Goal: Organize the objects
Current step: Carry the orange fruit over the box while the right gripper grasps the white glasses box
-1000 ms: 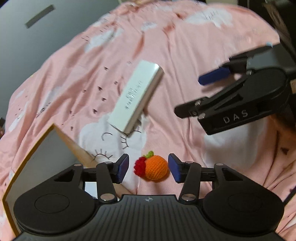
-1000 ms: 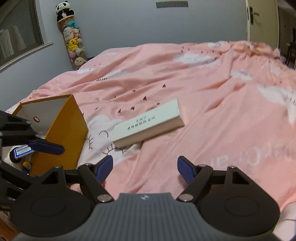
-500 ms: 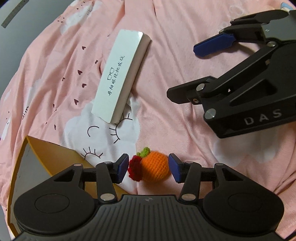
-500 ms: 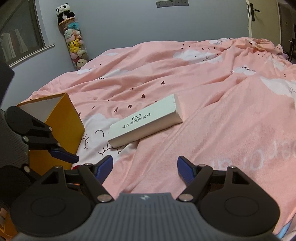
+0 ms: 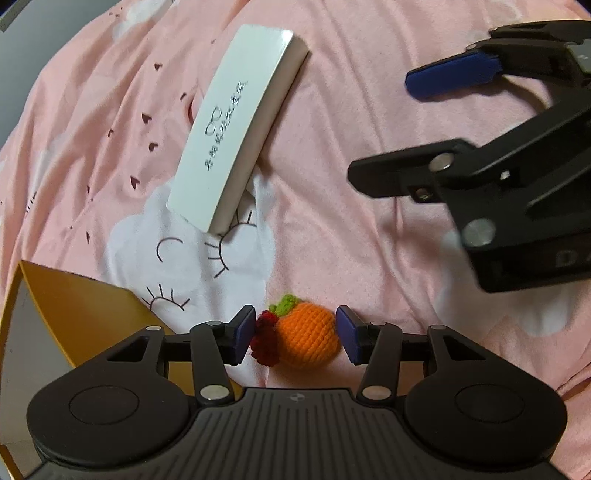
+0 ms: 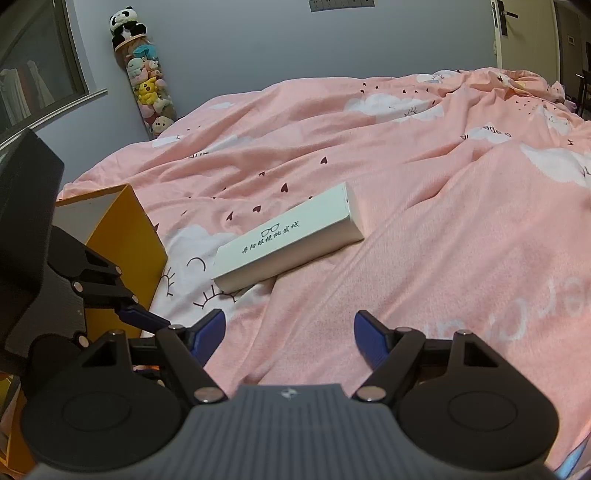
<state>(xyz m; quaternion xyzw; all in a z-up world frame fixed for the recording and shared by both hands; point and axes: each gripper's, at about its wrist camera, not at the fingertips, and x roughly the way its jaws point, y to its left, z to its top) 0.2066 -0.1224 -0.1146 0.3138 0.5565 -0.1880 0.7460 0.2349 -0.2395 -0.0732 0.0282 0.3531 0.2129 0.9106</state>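
A crocheted orange toy (image 5: 304,341) with a green leaf and a red berry lies on the pink bed cover (image 5: 351,184). My left gripper (image 5: 295,325) points steeply down around it, one pad on each side. The jaws are closing on the toy; the left pad is at the berry, and the right pad is a sliver off the orange. My right gripper (image 6: 290,321) hovers open over bare cover, with nothing between its fingers. It also shows at the right of the left wrist view (image 5: 399,129). A long white glasses box (image 5: 236,140) (image 6: 288,247) lies further out.
An open yellow cardboard box (image 5: 85,314) (image 6: 125,236) stands just left of the toy, close to my left gripper. A tube of plush toys (image 6: 147,85) stands against the grey wall beyond the bed. A door (image 6: 517,33) is at the far right.
My left gripper has sunk and tipped downward over the toy, which stays between its jaws and looks larger. The right gripper has barely moved.
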